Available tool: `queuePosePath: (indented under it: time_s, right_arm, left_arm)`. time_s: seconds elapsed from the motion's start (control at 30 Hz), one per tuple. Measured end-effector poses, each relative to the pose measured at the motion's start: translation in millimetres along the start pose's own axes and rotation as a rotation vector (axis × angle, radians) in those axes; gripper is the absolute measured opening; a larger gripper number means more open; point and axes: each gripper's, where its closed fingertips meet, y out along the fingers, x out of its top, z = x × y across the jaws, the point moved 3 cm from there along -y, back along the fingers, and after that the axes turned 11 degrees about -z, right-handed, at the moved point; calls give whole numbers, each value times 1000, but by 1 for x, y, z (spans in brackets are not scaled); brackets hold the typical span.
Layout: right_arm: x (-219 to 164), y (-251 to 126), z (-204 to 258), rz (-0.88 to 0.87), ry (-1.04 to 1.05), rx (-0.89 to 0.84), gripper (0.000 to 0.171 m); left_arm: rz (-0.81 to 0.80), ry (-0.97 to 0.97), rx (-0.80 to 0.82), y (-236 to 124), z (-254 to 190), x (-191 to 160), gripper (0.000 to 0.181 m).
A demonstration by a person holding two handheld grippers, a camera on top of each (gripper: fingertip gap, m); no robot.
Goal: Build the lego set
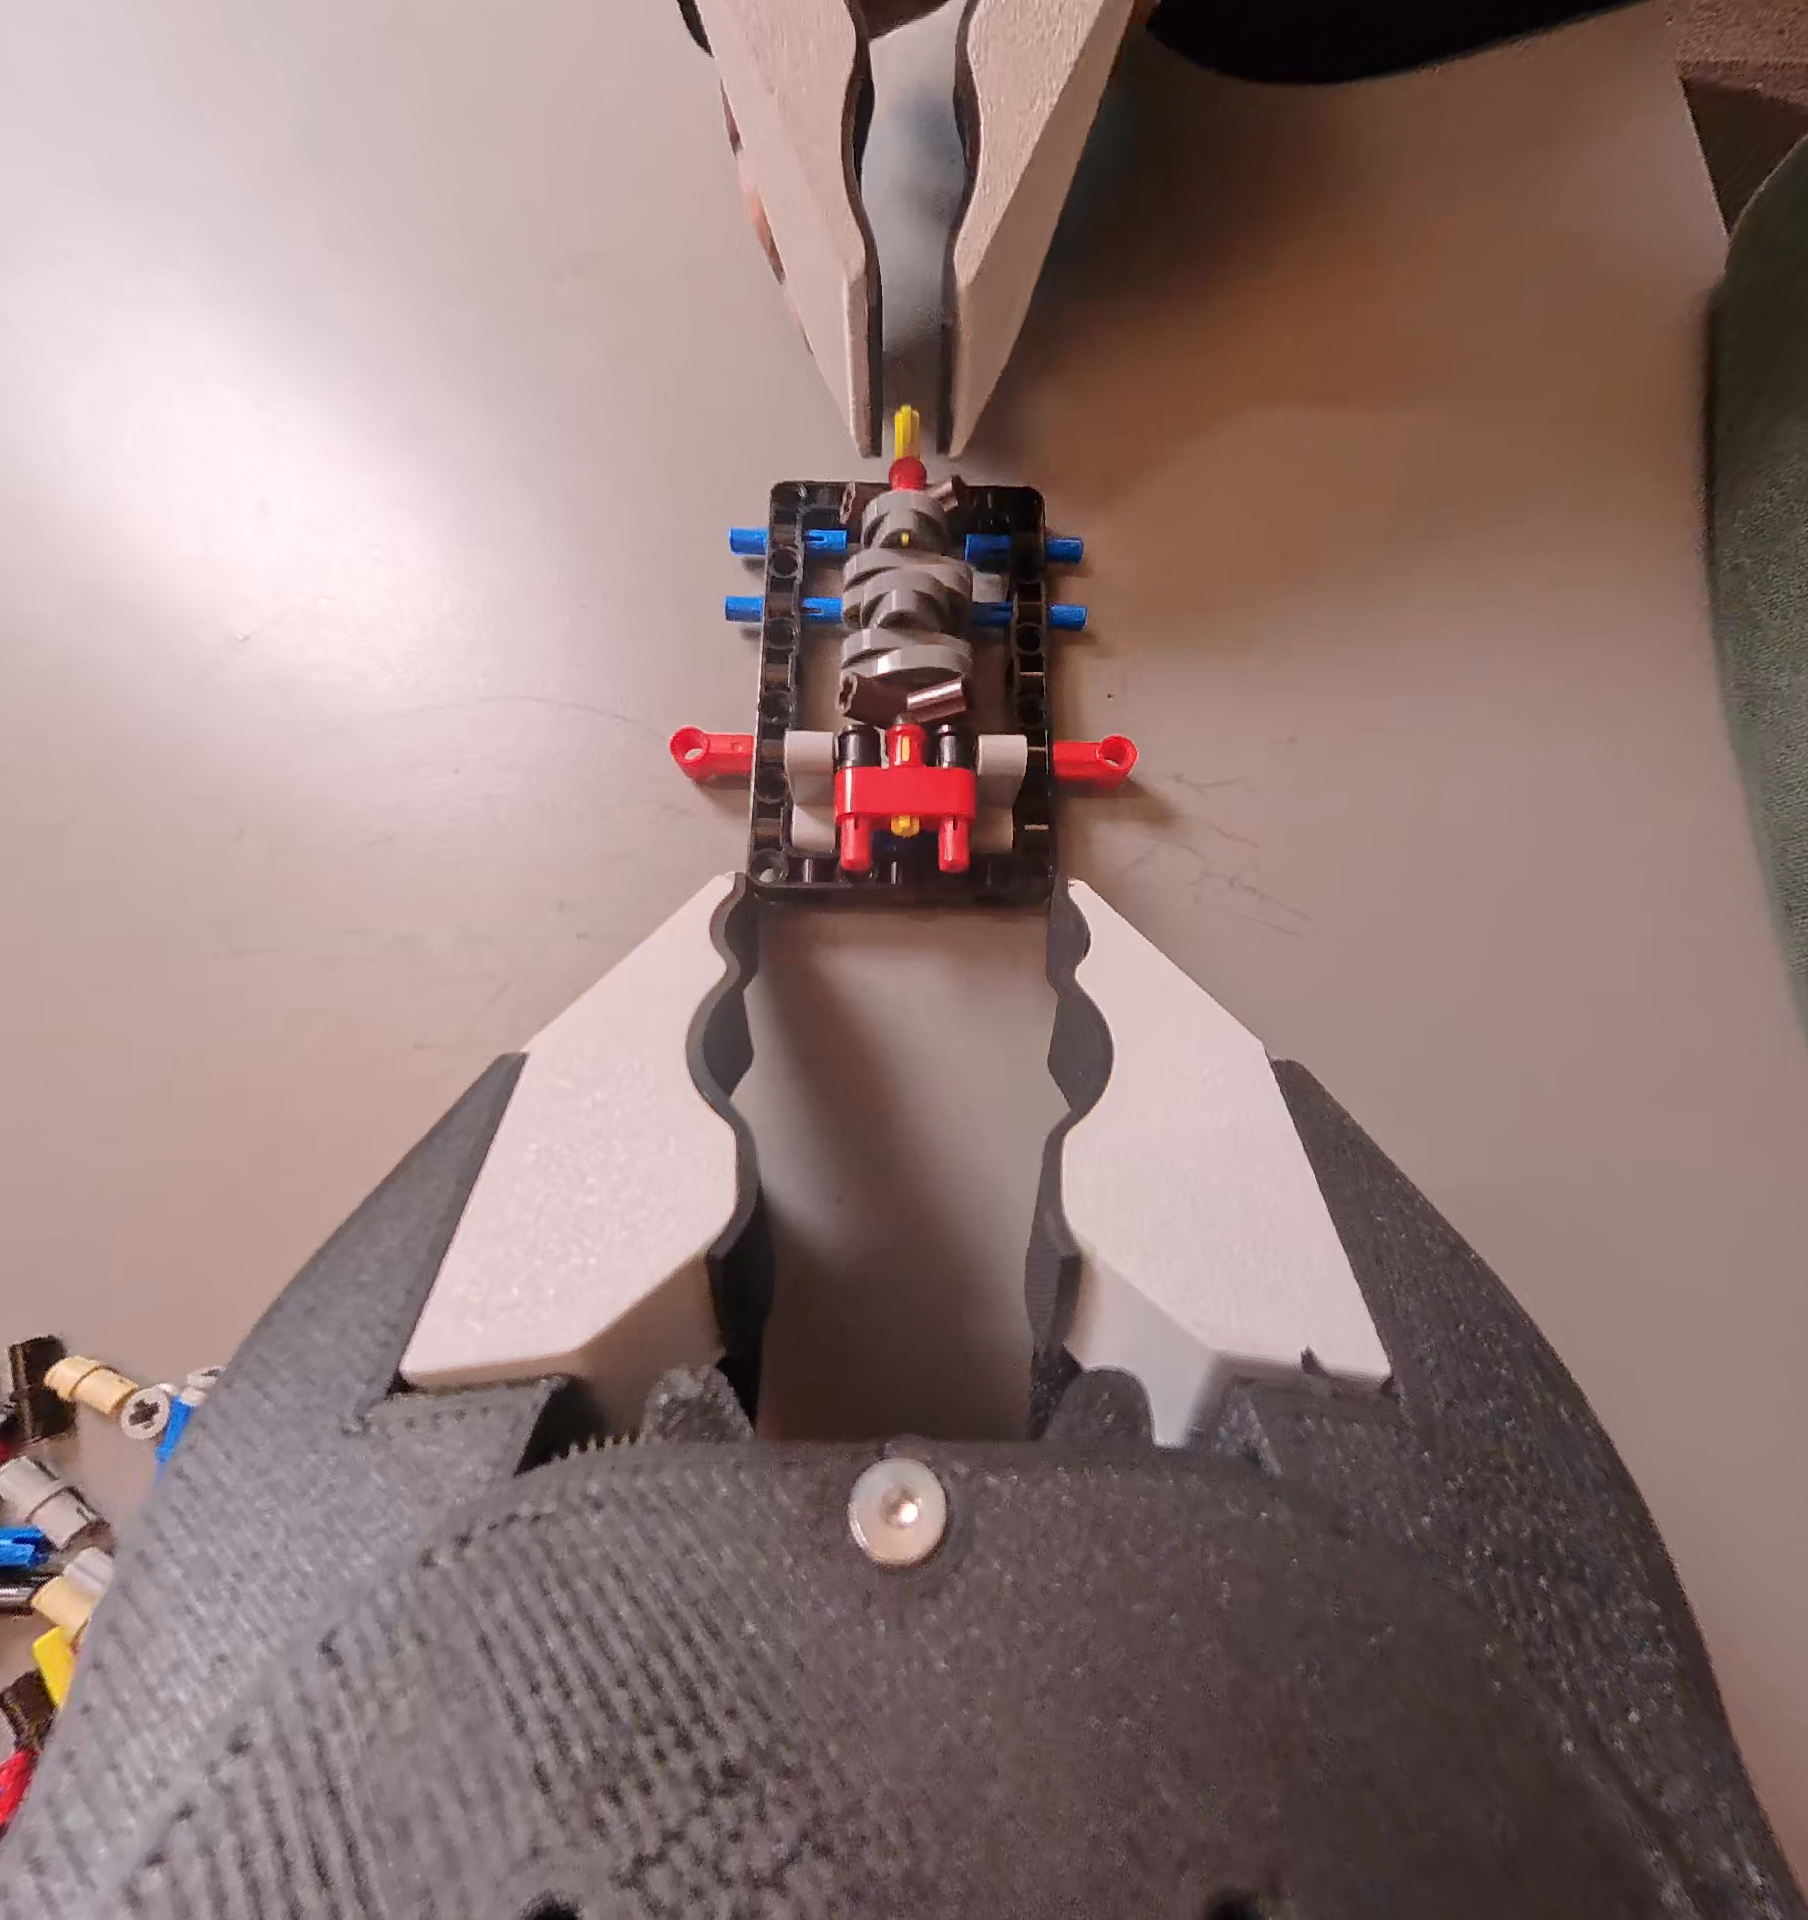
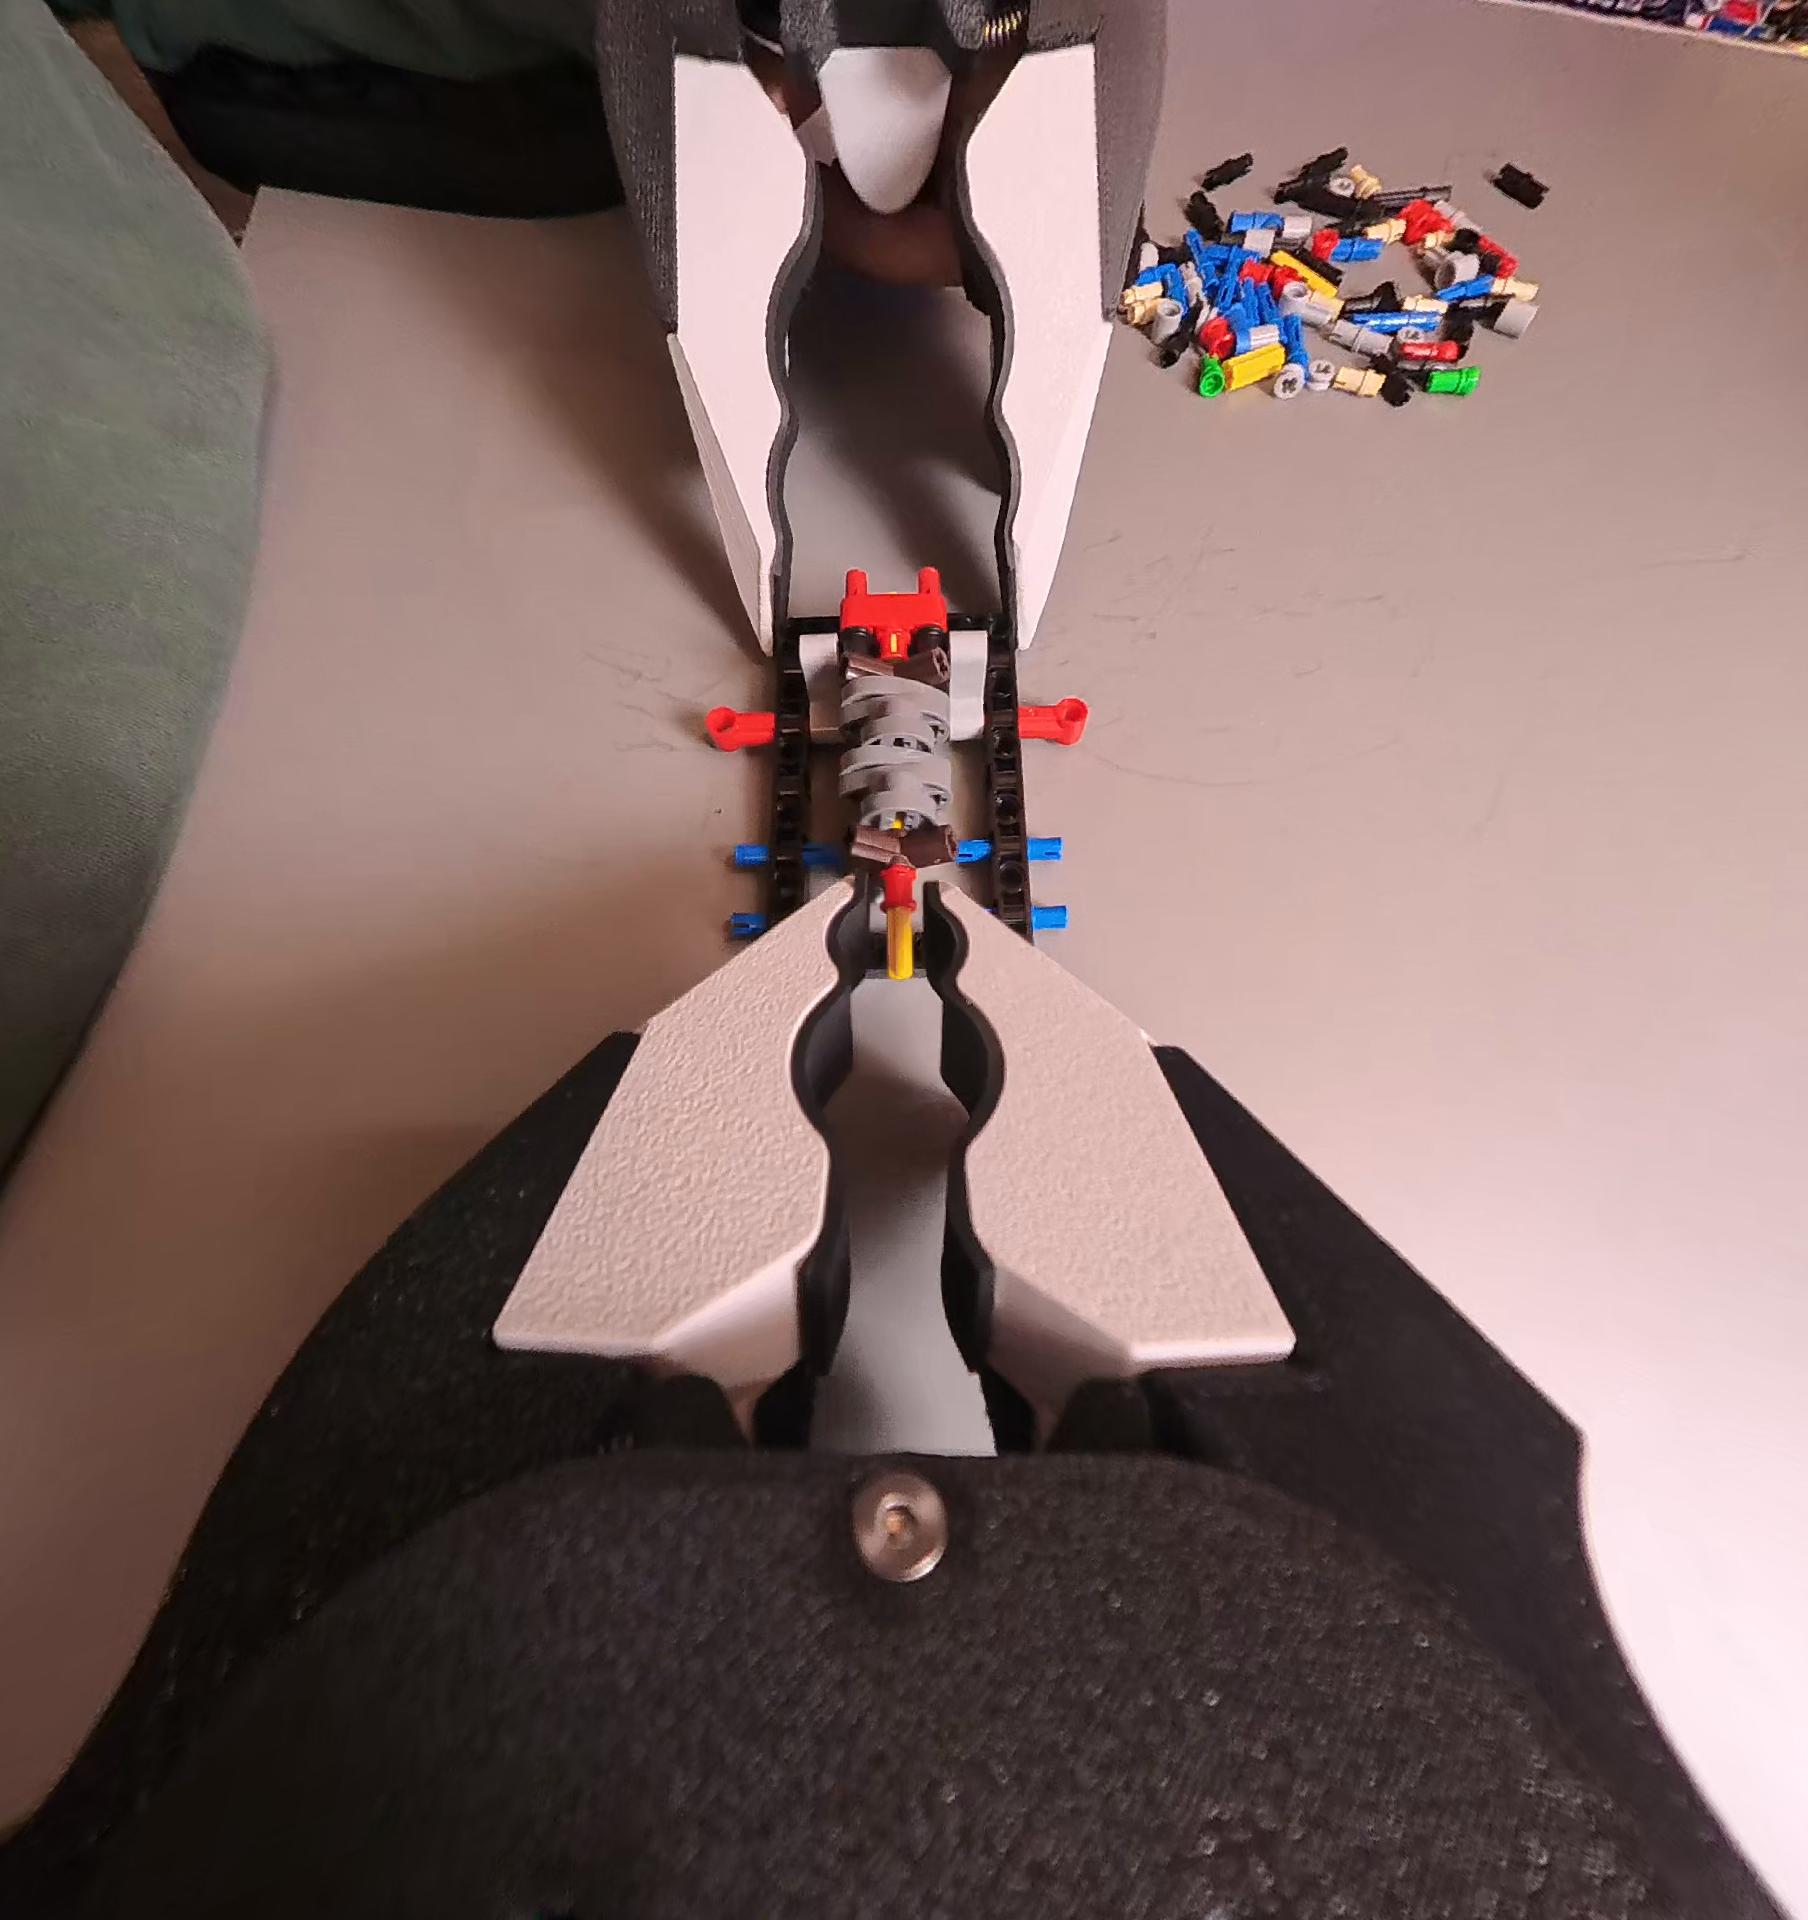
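Two grippers (image 1: 902,894) (image 2: 895,914), one black frame (image 1: 1030,665)

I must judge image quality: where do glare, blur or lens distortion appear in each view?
Left wrist view: glare on the table; loose pieces blurred at the curved edge. Right wrist view: frame sharp; pale glare at the right edge; lower left tool body soft.
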Motion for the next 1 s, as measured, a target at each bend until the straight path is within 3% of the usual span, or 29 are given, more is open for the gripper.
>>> queuePosePath:
  time_s: [0.57, 0.73, 1.0]
  right_arm:
    - [-3, 4, -1, 16, 2, -3, 4]
    - [1, -5, -8, -32, 18, -43, 21]
    - [7, -4, -24, -109, -51, -167, 26]
  left_arm:
    - [-6, -1, 5, 0, 0, 0, 56]
    - [-13, -21, 37, -2, 6, -1, 56]
    - [-45, -115, 180, -11, 33, -7, 57]
